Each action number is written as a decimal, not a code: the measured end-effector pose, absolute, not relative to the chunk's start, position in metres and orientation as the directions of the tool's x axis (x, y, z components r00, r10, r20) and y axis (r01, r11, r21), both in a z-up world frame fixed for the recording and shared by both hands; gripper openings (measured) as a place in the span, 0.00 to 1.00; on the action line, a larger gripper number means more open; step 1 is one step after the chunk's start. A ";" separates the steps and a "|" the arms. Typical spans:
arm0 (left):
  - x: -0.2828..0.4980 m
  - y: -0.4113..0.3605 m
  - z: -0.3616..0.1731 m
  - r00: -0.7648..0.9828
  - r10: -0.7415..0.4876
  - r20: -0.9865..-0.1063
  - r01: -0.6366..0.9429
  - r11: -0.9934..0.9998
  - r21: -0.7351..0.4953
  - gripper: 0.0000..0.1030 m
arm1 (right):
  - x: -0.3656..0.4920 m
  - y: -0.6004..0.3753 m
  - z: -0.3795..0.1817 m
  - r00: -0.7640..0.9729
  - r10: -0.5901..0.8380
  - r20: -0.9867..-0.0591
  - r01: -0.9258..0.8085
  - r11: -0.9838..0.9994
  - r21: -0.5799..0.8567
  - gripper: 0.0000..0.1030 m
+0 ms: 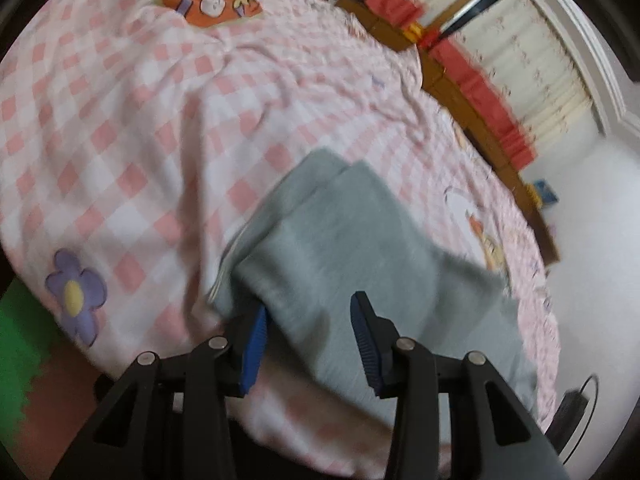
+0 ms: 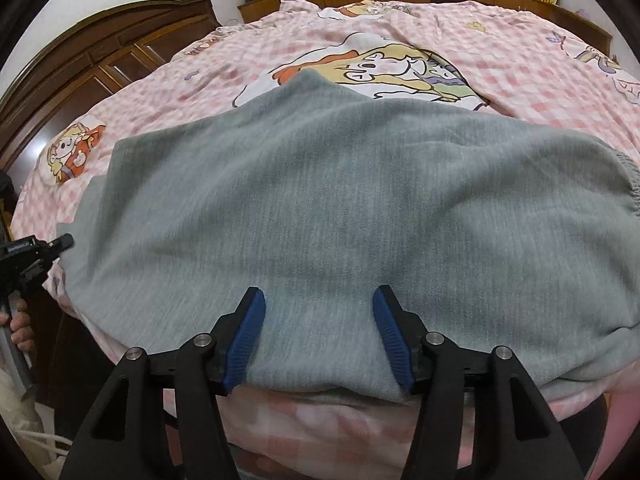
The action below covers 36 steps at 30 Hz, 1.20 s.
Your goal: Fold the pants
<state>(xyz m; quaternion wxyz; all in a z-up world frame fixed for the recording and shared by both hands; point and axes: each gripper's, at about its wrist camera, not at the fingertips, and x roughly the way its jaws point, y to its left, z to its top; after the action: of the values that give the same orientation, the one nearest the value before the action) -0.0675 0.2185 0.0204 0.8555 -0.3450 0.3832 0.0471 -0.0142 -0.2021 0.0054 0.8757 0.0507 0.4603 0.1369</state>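
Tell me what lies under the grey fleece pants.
The grey fleece pants lie on a pink-and-white checked quilt with cartoon prints, which shows all around them. Whatever the quilt bears directly beneath is covered.

The left wrist view is smeared by motion blur, so the folds of the grey pants (image 1: 344, 240) and the red-trimmed curtains (image 1: 500, 92) lose their edges. In the right wrist view the pants' elastic waistband (image 2: 634, 188) runs off the right edge, and the garment hides much of the cartoon print (image 2: 384, 68) on the pink checked bedsheet (image 2: 500, 80). At the left edge only the fingers (image 2: 18, 326) of a hand show.
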 end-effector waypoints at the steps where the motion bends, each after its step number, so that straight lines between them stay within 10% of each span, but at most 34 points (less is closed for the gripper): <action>1: -0.065 0.218 0.021 0.709 -0.180 -0.682 -0.343 0.756 -0.557 0.32 | -0.015 -0.202 0.005 0.541 0.284 -0.792 -0.195 0.958 0.211 0.56; 2: -0.064 0.218 0.022 0.709 -0.176 -0.683 -0.345 0.758 -0.553 0.03 | -0.016 -0.201 0.005 0.544 0.281 -0.790 -0.197 0.959 0.206 0.56; 10: -0.089 0.226 0.021 0.697 -0.047 -0.715 -0.409 0.793 -0.452 0.04 | -0.018 -0.197 0.005 0.557 0.265 -0.787 -0.206 0.962 0.178 0.59; 16: -0.080 0.229 0.017 0.682 -0.078 -0.728 -0.403 0.790 -0.462 0.11 | -0.012 -0.196 0.015 0.511 0.258 -0.820 -0.206 0.963 0.174 0.58; 21: -0.079 0.240 0.043 0.699 -0.025 -0.715 -0.394 0.820 -0.415 0.38 | 0.007 -0.202 0.040 0.515 0.313 -0.798 -0.199 0.949 0.244 0.58; 36: 0.011 0.231 0.043 0.696 -0.101 -0.711 -0.265 0.884 -0.385 0.41 | 0.105 -0.178 0.049 0.535 0.302 -0.789 -0.260 0.947 0.187 0.58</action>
<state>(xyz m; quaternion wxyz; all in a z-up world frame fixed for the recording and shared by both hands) 0.0107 0.2312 0.0426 0.8899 -0.2361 0.3874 0.0462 0.1049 -0.1777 0.0488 0.8757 0.0234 0.4549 0.1605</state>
